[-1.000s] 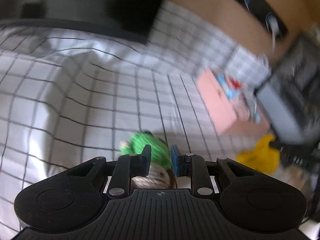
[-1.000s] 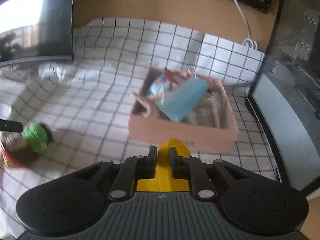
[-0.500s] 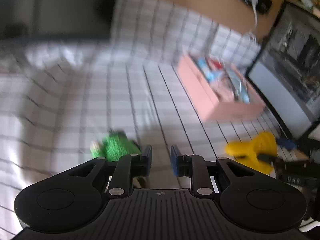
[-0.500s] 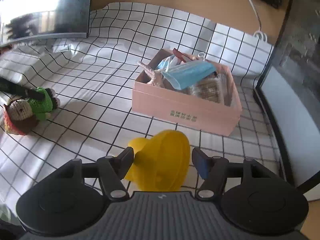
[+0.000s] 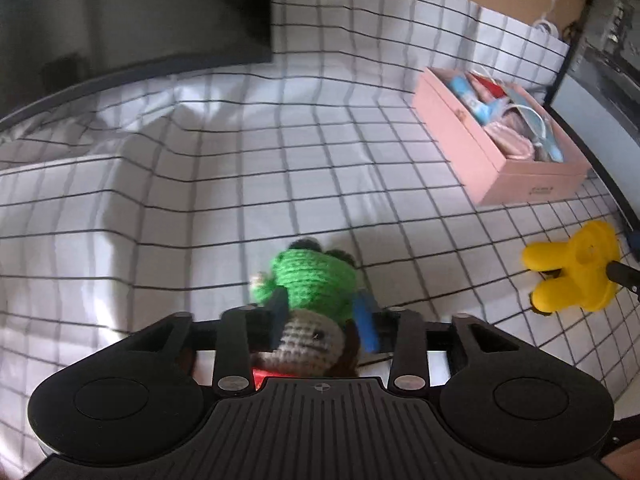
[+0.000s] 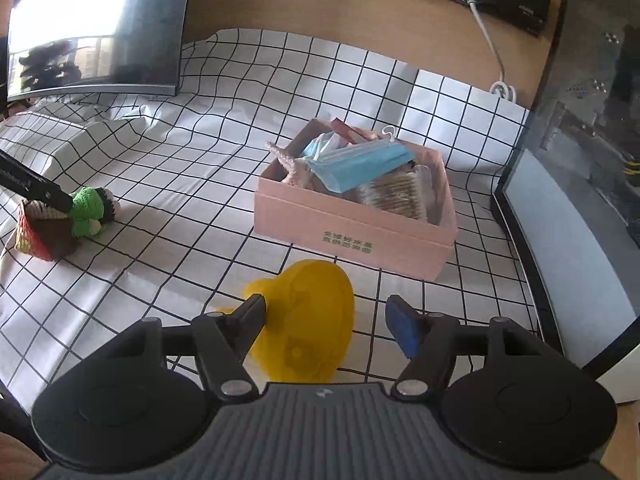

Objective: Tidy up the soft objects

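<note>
A crocheted doll (image 5: 316, 276) with a green body and brown head lies on the checked cloth. My left gripper (image 5: 322, 304) reaches down over it. Its jaws are opening with the doll's body between them, and the pads sit at its sides without squeezing. The right wrist view shows the doll (image 6: 80, 216) at far left under a black left finger (image 6: 36, 186). A yellow soft toy (image 6: 308, 292) lies on the cloth between the fingers of my open right gripper (image 6: 327, 312). The blue pad stands clear of it. The toy (image 5: 572, 272) also shows at the right in the left wrist view.
A pink box (image 6: 352, 232) holding a blue face mask and several other soft items stands just beyond the yellow toy. A monitor (image 6: 96, 28) rises at the back left. A dark computer case (image 6: 592, 120) walls the right side. A white cable (image 6: 486, 32) hangs behind the box.
My right jaws opened off the yellow toy, which now rests on the cloth. My left gripper swung round over the doll and its jaws widened around the green body.
</note>
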`<action>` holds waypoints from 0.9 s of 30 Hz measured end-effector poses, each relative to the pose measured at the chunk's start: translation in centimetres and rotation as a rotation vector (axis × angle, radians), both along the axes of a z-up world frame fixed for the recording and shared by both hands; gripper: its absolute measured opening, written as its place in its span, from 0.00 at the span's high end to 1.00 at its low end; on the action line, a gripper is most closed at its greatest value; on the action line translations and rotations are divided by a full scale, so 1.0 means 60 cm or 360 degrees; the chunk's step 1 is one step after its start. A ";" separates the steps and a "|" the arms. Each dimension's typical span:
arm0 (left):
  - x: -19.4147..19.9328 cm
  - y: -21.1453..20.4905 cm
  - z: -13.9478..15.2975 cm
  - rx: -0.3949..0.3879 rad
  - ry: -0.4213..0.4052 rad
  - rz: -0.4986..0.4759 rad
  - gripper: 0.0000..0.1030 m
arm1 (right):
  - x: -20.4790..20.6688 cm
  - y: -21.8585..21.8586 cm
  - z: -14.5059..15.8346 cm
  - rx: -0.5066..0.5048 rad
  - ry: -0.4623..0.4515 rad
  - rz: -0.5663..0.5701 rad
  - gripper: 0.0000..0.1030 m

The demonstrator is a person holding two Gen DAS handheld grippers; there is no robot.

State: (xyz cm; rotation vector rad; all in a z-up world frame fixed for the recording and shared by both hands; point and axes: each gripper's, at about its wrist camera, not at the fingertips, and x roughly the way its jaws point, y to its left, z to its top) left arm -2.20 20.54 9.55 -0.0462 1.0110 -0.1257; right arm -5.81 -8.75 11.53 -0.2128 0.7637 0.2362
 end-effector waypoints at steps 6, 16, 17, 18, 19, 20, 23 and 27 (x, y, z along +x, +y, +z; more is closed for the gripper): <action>0.005 -0.022 -0.025 0.0036 0.0008 -0.0080 0.39 | -0.008 0.001 0.002 -0.0024 -0.0021 0.0007 0.34; 0.014 0.022 -0.070 0.0141 0.0131 0.0077 0.35 | -0.017 0.001 -0.002 -0.0072 0.0004 0.0040 0.32; 0.014 0.027 -0.072 0.0119 0.0146 0.0092 0.35 | -0.018 0.001 -0.002 -0.0071 0.0006 0.0043 0.32; 0.012 0.033 -0.075 0.0090 0.0165 0.0103 0.34 | -0.019 0.000 -0.002 -0.0070 0.0008 0.0047 0.32; 0.009 0.036 -0.075 0.0070 0.0151 0.0094 0.34 | -0.020 0.000 -0.001 -0.0068 0.0007 0.0053 0.32; 0.007 0.039 -0.076 0.0067 0.0139 0.0081 0.34 | -0.021 -0.001 0.000 -0.0065 0.0002 0.0061 0.32; 0.002 0.042 -0.078 0.0050 0.0103 0.0084 0.35 | -0.022 -0.005 0.010 -0.0016 -0.0032 0.0124 0.22; -0.008 0.045 -0.076 -0.0003 0.0082 0.0156 0.37 | -0.011 -0.002 0.016 0.0036 -0.0044 0.0211 0.19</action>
